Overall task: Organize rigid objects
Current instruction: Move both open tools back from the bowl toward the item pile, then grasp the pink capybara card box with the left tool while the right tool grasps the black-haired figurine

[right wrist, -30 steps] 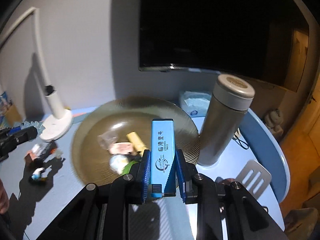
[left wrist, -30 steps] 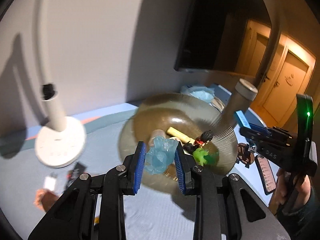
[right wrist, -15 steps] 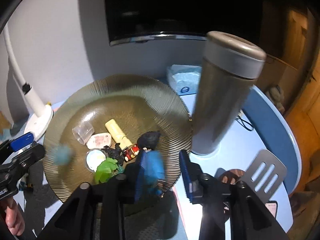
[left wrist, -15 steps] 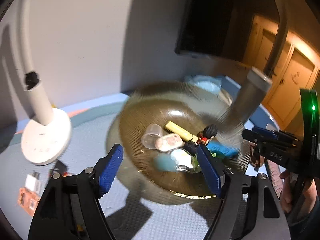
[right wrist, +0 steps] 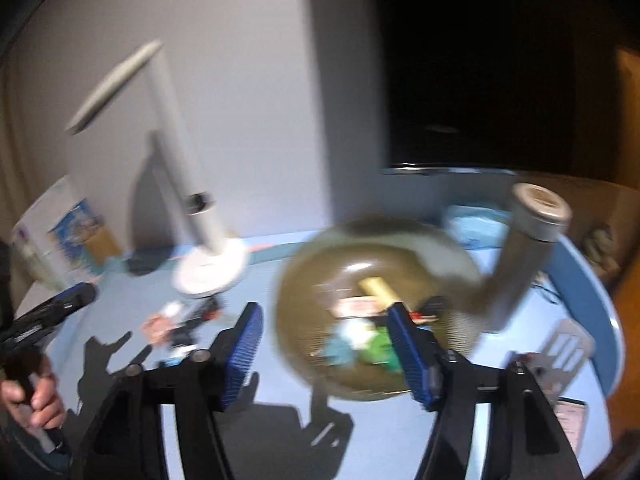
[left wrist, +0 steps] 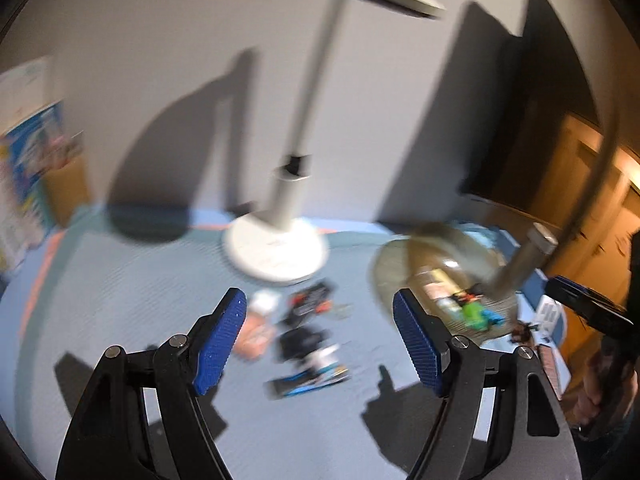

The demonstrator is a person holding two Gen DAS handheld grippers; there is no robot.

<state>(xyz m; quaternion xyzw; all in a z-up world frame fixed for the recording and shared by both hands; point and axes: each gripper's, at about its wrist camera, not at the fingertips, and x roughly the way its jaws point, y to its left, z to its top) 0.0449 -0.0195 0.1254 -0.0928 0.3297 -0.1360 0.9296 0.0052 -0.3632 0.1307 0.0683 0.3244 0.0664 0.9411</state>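
A ribbed olive glass plate (left wrist: 390,264) (right wrist: 316,268) holds several small items, among them a yellow stick (right wrist: 378,286), a green piece (left wrist: 472,312) (right wrist: 376,346) and a pale blue piece (right wrist: 340,350). Left of the plate lies a blurred heap of loose small items (left wrist: 308,332) (right wrist: 180,322). My left gripper (left wrist: 320,340) is open and empty above this heap. My right gripper (right wrist: 326,354) hangs before the plate's near left edge. Its jaws are opening and nothing is between them.
A white desk lamp's base (left wrist: 276,252) (right wrist: 208,268) stands behind the heap. A steel flask (left wrist: 524,264) (right wrist: 528,240) stands right of the plate, a tissue pack (right wrist: 472,222) behind it and a slotted spatula (right wrist: 564,348) at the right edge. A hand (right wrist: 28,396) holds the other gripper.
The left gripper let go of the pale blue piece and the right one of the blue box; both landed in the plate. Both jaws opened. The left gripper swung left to the heap.
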